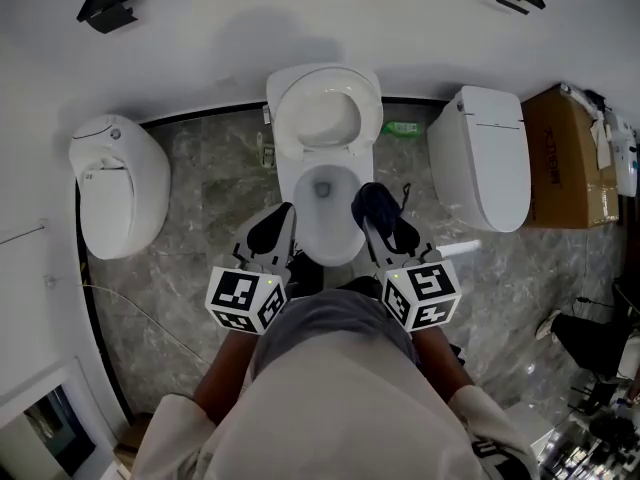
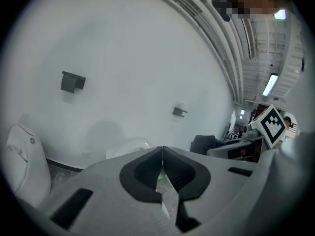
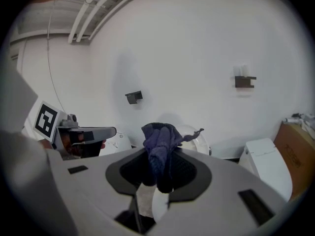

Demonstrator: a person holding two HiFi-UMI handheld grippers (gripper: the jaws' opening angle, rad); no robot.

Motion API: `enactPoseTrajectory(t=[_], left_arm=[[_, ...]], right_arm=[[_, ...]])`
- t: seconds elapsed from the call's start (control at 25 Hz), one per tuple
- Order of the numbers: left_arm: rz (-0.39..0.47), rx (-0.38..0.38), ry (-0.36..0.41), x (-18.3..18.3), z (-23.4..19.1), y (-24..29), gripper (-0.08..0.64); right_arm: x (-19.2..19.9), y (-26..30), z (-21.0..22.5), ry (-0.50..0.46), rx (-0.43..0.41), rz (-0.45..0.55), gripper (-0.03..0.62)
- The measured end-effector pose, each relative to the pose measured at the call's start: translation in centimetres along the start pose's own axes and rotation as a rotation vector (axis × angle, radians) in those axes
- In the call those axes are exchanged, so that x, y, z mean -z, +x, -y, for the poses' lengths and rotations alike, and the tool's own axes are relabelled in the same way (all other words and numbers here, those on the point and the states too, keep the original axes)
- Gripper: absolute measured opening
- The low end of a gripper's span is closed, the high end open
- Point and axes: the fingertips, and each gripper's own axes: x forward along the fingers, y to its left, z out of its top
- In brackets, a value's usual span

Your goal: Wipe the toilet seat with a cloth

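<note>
**A:** Where is the cloth?

**B:** In the right gripper [image 1: 384, 218]. Its jaws are clamped on a dark blue cloth [image 3: 160, 142]. The cloth is bunched up, with a tuft sticking out above the jaw tips and a thin tail trailing to the right.

**A:** And where does that sit against the toilet?

**B:** The toilet [image 1: 324, 230] stands in the middle, against the white wall [image 1: 300, 13]. Its seat [image 1: 325, 110] is tipped up toward the wall, so the bowl [image 1: 326, 190] lies open below it. The cloth is at the right edge of the bowl's rim. I cannot tell whether it touches the rim.

**A:** What about the other hand?

**B:** The left gripper [image 2: 162, 155] has its jaws pressed together with nothing between them. It is held just beside the left edge of the bowl, level with the right one. Each gripper carries a marker cube [image 1: 246, 300] at the near end, close to the person's body.

**A:** What else is around?

**B:** A second toilet [image 1: 115, 183] stands to the left with its lid down, and a third toilet [image 1: 490, 158] to the right, also closed. Beyond the third one is a cardboard box [image 1: 565, 158]. Two dark brackets [image 1: 110, 0] are fixed to the wall, one on each side. The floor [image 1: 200, 228] is grey marbled stone, and a small green thing [image 1: 403, 127] lies on it between the middle toilet and the right one.
</note>
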Motion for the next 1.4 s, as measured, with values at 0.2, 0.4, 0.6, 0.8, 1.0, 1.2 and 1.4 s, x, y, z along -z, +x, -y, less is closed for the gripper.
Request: enactPoseTrajectory(t=[0.2, 0.4, 0.6, 0.8, 1.0, 1.2, 1.4], left_arm=[[-0.039, 0.04, -0.001, 0.2, -3.2, 1.4, 0.009], [-0.088, 0.064, -0.036, 2.0, -4.2, 2.0, 0.009], [-0.107, 0.065, -0.056, 2.8, -4.6, 2.4, 0.009], [-0.107, 0.027, -0.085, 2.7, -4.5, 2.4, 0.009], [-0.16, 0.033, -0.07, 3.6, -3.5, 3.0, 0.009], [-0.158, -0.019, -0.111, 3.8, -3.5, 3.2, 0.009], [-0.161, -0.043, -0.123, 4.0, -3.0, 4.4, 0.009]], right_arm=[[-0.5, 3.5, 0.1, 0.101, -0.002, -0.02, 0.1], [0.7, 5.0, 1.2, 0.153, 0.022, -0.046, 0.095], [0.2, 7.8, 2.8, 0.258, -0.006, -0.009, 0.094], [-0.2, 11.7, 6.6, 0.4, 0.004, 0.042, 0.094], [0.8, 16.3, 11.3, 0.387, 0.114, -0.025, 0.094], [2.0, 20.6, 14.4, 0.358, 0.141, -0.08, 0.095], [2.9, 24.2, 18.3, 0.336, 0.189, -0.097, 0.095]])
